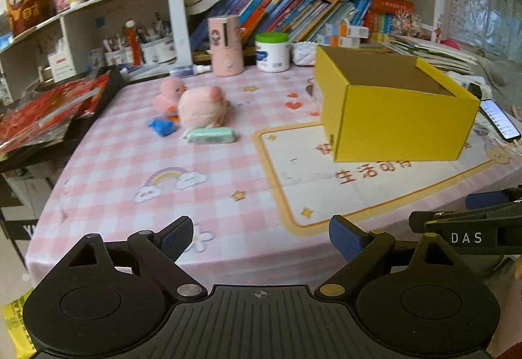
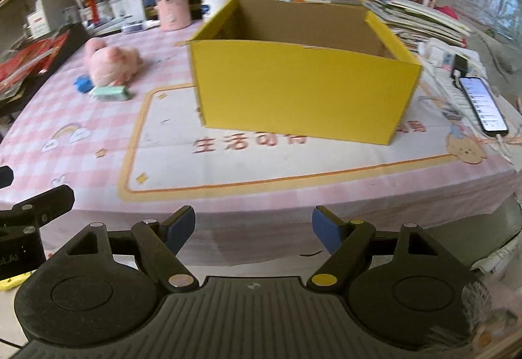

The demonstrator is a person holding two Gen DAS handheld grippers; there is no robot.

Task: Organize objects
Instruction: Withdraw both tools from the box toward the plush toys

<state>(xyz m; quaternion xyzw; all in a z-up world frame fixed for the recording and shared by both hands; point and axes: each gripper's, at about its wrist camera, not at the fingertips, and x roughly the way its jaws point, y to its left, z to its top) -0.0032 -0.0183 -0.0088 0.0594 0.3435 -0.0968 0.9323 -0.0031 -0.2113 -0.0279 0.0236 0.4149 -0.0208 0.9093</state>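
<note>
An open yellow cardboard box stands on the pink checked tablecloth, its inside showing nothing. Left of it lie a pink plush pig, a pink plush duck, a small blue object and a mint-green packet. My left gripper hangs open over the table's near edge, nothing between its fingers. My right gripper is open too, in front of the box at the table's edge. The right gripper's side also shows at the left wrist view's right edge.
A pink cylinder and a white tub with a green lid stand at the back, before shelves of books. A lit phone lies right of the box. Red packets lie on a black tray at left.
</note>
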